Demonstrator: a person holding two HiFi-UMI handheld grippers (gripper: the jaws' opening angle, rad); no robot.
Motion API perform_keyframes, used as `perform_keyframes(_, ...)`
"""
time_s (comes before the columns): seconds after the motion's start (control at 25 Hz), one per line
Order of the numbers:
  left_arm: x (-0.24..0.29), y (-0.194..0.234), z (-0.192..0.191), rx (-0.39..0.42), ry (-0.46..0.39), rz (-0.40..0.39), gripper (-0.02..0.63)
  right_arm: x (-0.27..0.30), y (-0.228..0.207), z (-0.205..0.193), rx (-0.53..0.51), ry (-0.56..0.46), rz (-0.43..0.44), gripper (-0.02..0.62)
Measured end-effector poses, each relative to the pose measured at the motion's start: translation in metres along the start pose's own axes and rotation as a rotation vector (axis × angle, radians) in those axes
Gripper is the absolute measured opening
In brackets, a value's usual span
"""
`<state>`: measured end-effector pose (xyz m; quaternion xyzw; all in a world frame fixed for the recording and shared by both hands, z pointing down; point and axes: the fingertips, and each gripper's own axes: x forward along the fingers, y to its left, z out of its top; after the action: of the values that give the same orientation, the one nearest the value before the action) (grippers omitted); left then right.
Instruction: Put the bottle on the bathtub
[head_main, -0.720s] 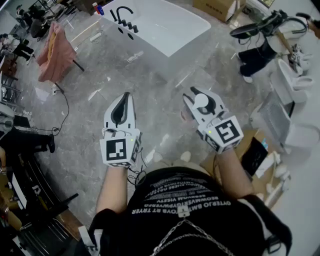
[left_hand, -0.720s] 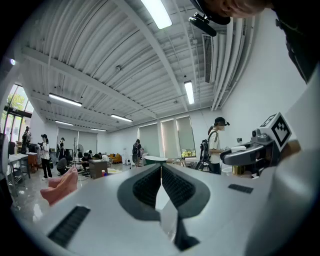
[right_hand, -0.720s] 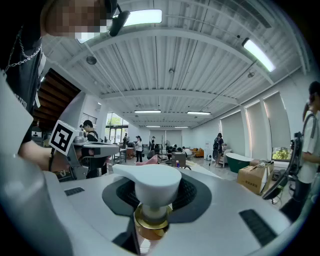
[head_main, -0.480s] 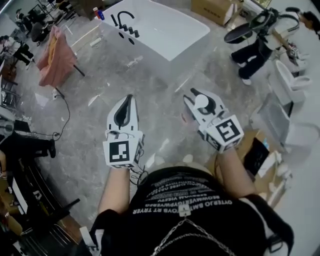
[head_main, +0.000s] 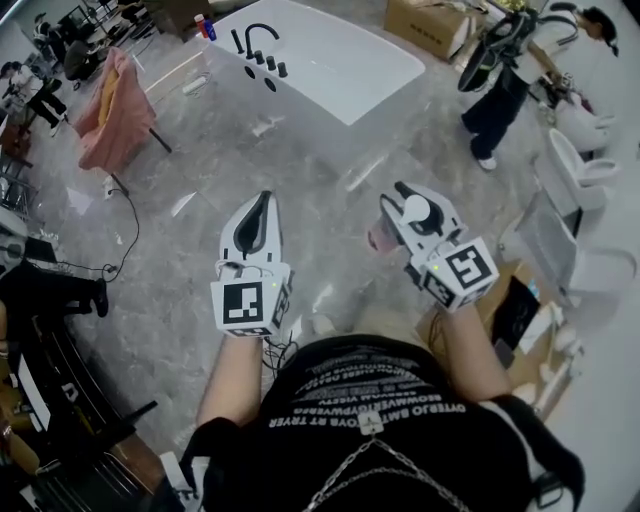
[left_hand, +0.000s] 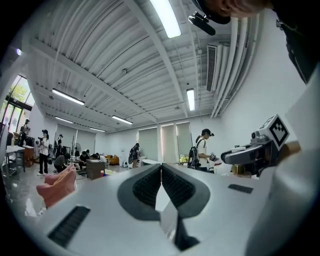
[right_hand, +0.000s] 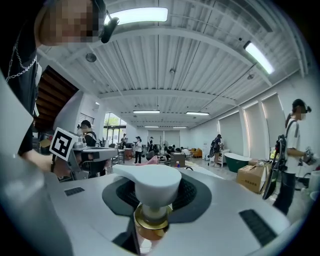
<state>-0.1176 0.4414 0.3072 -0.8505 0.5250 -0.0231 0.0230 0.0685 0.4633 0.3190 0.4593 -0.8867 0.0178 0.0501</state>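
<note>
One white bathtub (head_main: 350, 60) stands on the grey marble floor (head_main: 300, 150), up ahead and well apart from both grippers. It has a black faucet (head_main: 255, 38) at its left end, and I can't make out anything in the basin. A cardboard box (head_main: 430, 22) sits beyond the tub, contents not visible. Both forearms reach forward over the floor, side by side, held roughly level. The right gripper (head_main: 398, 198) is clamped on the bottle (right_hand: 155, 184), the jaws at the neck just under the white pump head and above the gold collar, with the pinkish body hanging below. The bottle is nowhere near the tub. The left gripper (head_main: 262, 197) has its jaws pressed together with nothing between them.
</note>
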Motion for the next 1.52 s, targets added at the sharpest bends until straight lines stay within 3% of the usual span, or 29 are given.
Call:
perform_keyframes(0.64,-0.002,0.008,-0.019,-0.024,0.025,0.003,0.005,0.008,-0.004,-0.007,0.028,0.007,0.014,0.115)
perform_keyframes(1.2,0.043,0.009,-0.022,0.004,0.041,0.013,0.005,0.036,-0.044,-0.008,0.014,0.022,0.019,0.115)
perform_keyframes(1.4,0.063,0.009,-0.022,-0.058,0.036,0.03,0.005,0.049,-0.061,-0.009,0.019,0.031,0.025,0.115)
perform_keyframes(1.52,0.079,0.012,-0.025,-0.01,0.041,0.015,0.005,0.061,-0.072,-0.006,0.011,0.029,0.031,0.115)
